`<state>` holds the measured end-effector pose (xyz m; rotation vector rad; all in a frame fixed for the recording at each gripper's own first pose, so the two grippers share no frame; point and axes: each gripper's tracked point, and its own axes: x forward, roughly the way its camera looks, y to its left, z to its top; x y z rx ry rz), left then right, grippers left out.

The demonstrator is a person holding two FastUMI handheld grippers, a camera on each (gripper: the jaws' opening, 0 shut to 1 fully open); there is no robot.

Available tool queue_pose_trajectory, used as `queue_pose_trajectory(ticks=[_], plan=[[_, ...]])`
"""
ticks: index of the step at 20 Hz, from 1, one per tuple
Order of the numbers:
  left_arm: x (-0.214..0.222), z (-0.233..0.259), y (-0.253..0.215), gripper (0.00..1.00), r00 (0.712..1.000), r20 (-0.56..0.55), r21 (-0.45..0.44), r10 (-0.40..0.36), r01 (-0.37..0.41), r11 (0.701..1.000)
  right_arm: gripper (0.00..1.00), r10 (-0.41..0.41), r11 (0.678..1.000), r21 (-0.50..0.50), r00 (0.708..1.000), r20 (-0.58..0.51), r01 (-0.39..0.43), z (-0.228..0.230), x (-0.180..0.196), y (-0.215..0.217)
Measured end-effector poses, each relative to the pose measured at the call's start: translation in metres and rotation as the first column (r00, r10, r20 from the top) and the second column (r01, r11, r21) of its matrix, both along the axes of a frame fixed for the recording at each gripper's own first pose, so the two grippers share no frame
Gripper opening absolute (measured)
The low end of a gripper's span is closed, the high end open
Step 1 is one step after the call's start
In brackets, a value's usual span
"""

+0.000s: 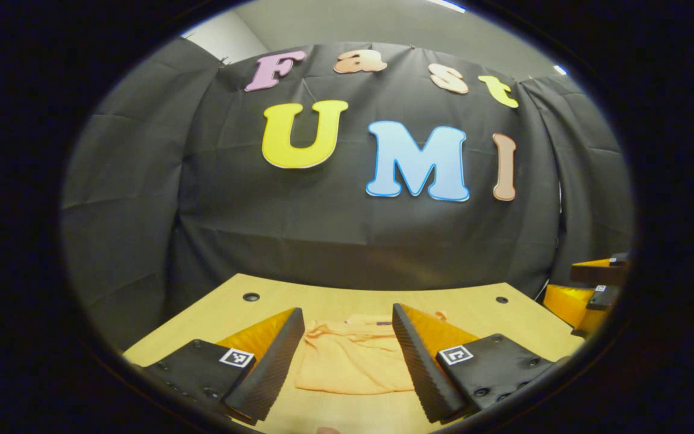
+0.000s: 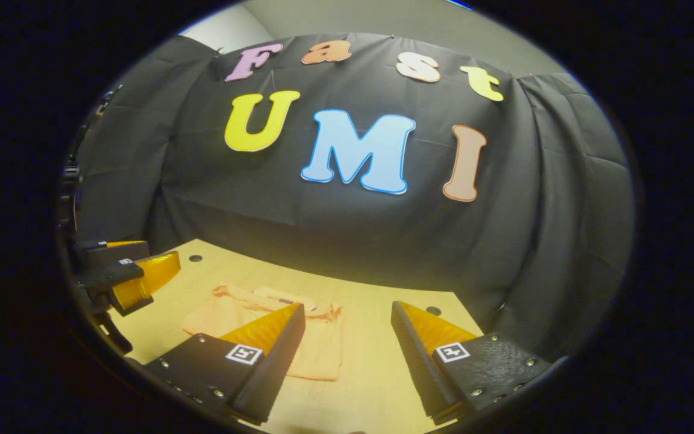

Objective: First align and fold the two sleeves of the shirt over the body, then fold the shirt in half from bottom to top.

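A pale orange shirt point(image 1: 353, 358) lies flat on the wooden table point(image 1: 335, 301), folded into a narrow shape with its collar toward the far wall. In the left gripper view my left gripper point(image 1: 347, 355) hovers open above it, the shirt showing between the fingers. The right gripper point(image 1: 594, 289) appears at the right edge of that view. In the right gripper view my right gripper point(image 2: 347, 349) is open over the table, to the right of the shirt point(image 2: 317, 343). The left gripper point(image 2: 130, 274) hangs at the left of that view.
The table point(image 2: 383, 361) has round holes near its far corners point(image 1: 251, 296) point(image 1: 502, 299). Black cloth walls stand close behind and to both sides of the table. Bare wood lies around the shirt.
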<state>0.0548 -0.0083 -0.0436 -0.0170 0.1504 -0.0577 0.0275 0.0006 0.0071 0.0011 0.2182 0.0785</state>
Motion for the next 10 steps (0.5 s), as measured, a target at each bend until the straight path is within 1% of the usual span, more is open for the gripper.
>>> queue_pose_trajectory(ticks=[2,3,4,6,9,10], plan=[[-0.011,0.014,-0.003,0.94,1.0,0.025,0.02,-0.005,0.004,1.0,0.89,-0.014,1.0,0.007,1.0,0.016,0.014,0.004,-0.008,-0.004],[-0.015,0.02,-0.006,0.94,0.999,0.033,0.026,-0.017,0.016,1.0,0.94,-0.024,1.0,0.015,0.999,0.029,0.023,0.007,-0.01,-0.006],[-0.018,0.024,-0.008,0.94,0.999,0.038,0.031,-0.025,0.024,0.999,0.97,-0.038,0.999,0.023,0.999,0.037,0.037,0.011,-0.012,-0.005],[-0.022,0.03,-0.007,0.94,0.999,0.045,0.035,-0.026,0.025,0.999,0.96,-0.036,0.999,0.035,0.999,0.029,0.035,0.01,-0.017,-0.002],[-0.024,0.031,-0.007,0.94,0.998,0.041,0.013,-0.04,0.04,0.999,0.97,-0.067,0.997,0.049,0.997,0.031,0.066,0.012,-0.019,-0.004],[-0.024,0.03,-0.005,0.94,0.998,0.038,0.012,-0.041,0.041,0.999,0.96,-0.071,0.996,0.058,0.997,0.028,0.069,0.011,-0.018,-0.001]])
